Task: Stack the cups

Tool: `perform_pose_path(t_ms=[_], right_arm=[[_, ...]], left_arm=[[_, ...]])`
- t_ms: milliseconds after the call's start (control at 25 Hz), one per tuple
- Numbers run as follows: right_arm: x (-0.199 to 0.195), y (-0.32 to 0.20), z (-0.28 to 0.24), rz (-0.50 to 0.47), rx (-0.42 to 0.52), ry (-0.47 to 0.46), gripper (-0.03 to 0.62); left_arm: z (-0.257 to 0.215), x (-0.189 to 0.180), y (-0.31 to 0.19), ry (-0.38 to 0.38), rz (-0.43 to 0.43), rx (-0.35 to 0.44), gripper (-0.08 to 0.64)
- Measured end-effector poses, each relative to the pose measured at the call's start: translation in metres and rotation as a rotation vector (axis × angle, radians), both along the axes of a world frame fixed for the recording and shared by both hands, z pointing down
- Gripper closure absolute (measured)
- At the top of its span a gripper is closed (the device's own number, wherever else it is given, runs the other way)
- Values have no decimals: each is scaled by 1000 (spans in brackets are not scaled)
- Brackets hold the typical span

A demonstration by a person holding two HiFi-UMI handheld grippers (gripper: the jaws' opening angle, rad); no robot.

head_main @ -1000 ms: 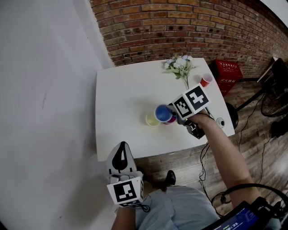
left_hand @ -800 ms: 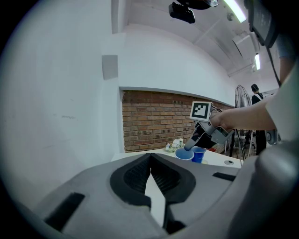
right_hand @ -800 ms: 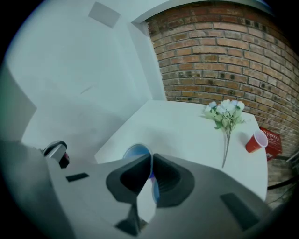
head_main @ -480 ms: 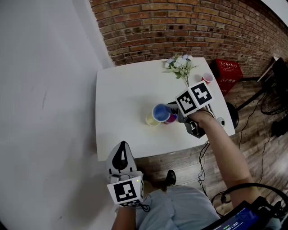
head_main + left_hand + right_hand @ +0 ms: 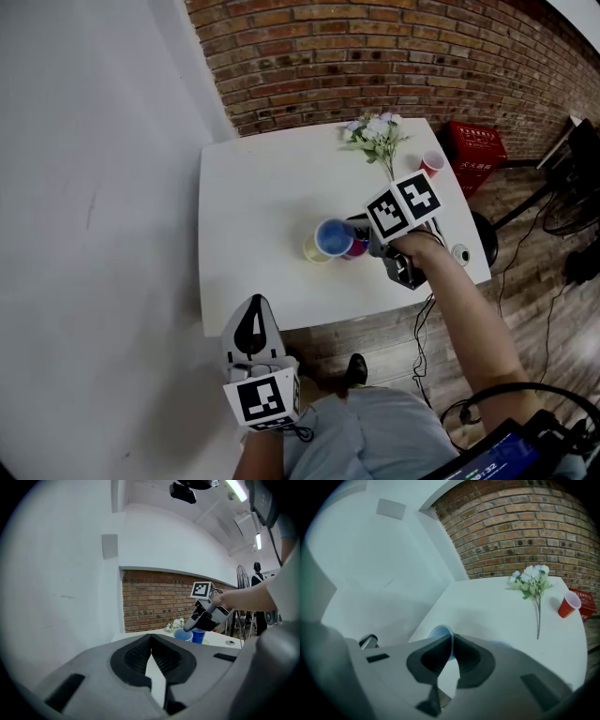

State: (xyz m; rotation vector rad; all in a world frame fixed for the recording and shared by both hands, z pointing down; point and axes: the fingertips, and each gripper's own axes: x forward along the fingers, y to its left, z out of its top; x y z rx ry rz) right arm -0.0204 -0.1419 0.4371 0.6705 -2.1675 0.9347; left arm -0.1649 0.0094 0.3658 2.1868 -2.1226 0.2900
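Blue cup held over the cup cluster, shifting left.
Right gripper (image 5: 352,231) is clamped on the blue cup (image 5: 333,236) rim. The cup has crept left over the last second, off the purple cup (image 5: 358,249) toward the yellow cup (image 5: 314,251), toward the near right part of the table (image 5: 253,206). Probably lining up to nest. Left gripper (image 5: 253,307) is closed and empty off the near edge. Red cup (image 5: 431,164) sits unstacked at the far right corner.

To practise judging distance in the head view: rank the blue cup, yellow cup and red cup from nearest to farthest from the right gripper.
1. Blue cup: held by its rim in the right gripper.
2. Yellow cup: right beside the blue one, on its left in the picture.
3. Red cup: far off at upper right, standing alone.
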Motion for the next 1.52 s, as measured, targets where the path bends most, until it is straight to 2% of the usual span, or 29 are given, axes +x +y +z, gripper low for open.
perform_pose_path(t_ms=[440,720,1040,1520], right_arm=[[-4,-1,2,-50,57,56,545],[1,-4,3,-61,107,121,543],[6,-7,0,-65,139,149,545],[11,-11,-17,-49,170,113,549]], left_arm=[[6,-3,-5,7,0,1,551],[6,-5,-7,2,-3,7,551],[8,-2,-9,3,2,4,551],[8,1,-12,1,7,3,551]])
